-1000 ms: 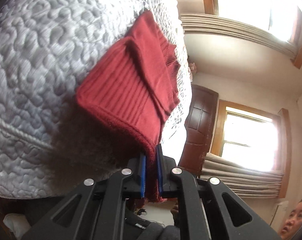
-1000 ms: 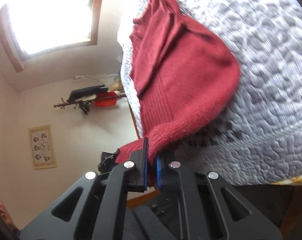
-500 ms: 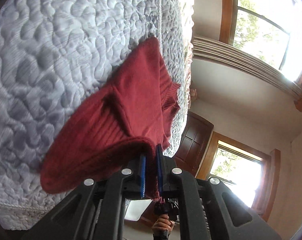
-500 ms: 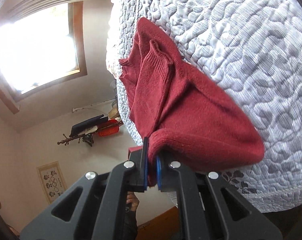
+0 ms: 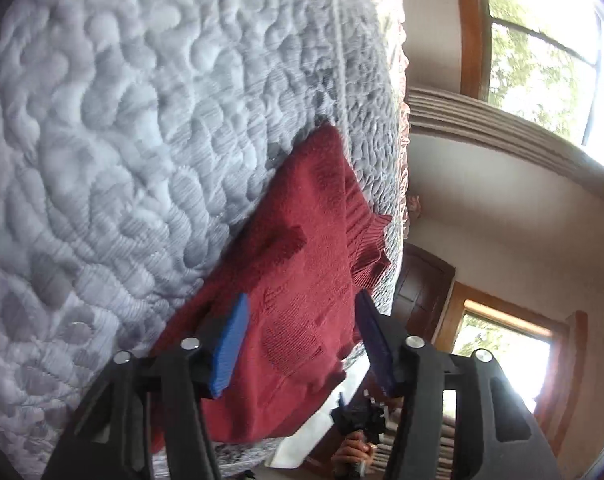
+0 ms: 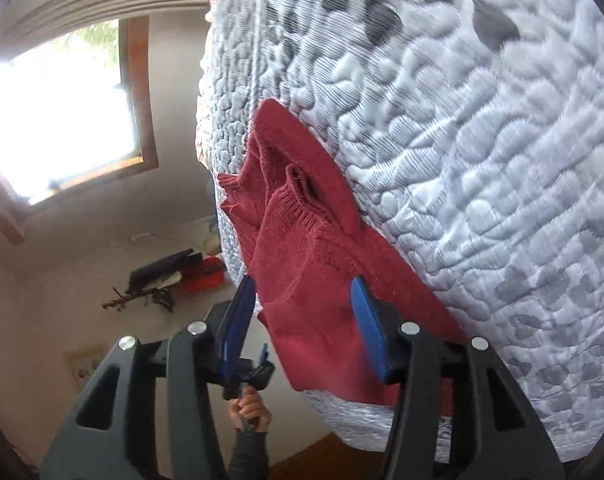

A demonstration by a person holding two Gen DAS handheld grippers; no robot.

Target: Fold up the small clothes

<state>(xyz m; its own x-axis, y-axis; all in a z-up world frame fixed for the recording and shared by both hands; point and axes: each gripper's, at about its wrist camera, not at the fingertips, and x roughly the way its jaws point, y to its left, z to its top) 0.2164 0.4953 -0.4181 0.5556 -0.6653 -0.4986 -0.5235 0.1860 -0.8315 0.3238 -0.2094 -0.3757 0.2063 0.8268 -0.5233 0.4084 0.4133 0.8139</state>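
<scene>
The red knitted sweater [image 5: 302,280] lies on the quilted white mattress [image 5: 122,140], close to the mattress edge, doubled over on itself into a compact bundle with no sleeve trailing out that either view shows. Starting on the left, the left gripper [image 5: 298,344] hovers just above the near part of the sweater with its blue-padded jaws spread wide; nothing is pinched between them, and the fabric seen through the gap lies flat on the mattress. Toward the far end of the sweater a ribbed cuff or hem [image 5: 369,240] sticks out a little from the fold, near the mattress edge. On the right, the right gripper [image 6: 303,320] is likewise parted, its two pads standing either side of the sweater's near edge without closing on it; from this side a ribbed opening [image 6: 298,184] sits on top of the bundle, slightly puckered. Judging by this, the main fold looks laid down and released, so the sweater seems largely done. What may remain is tidying the protruding ribbed edge and flattening the puckered top, or one more fold if a smaller bundle is wanted.
</scene>
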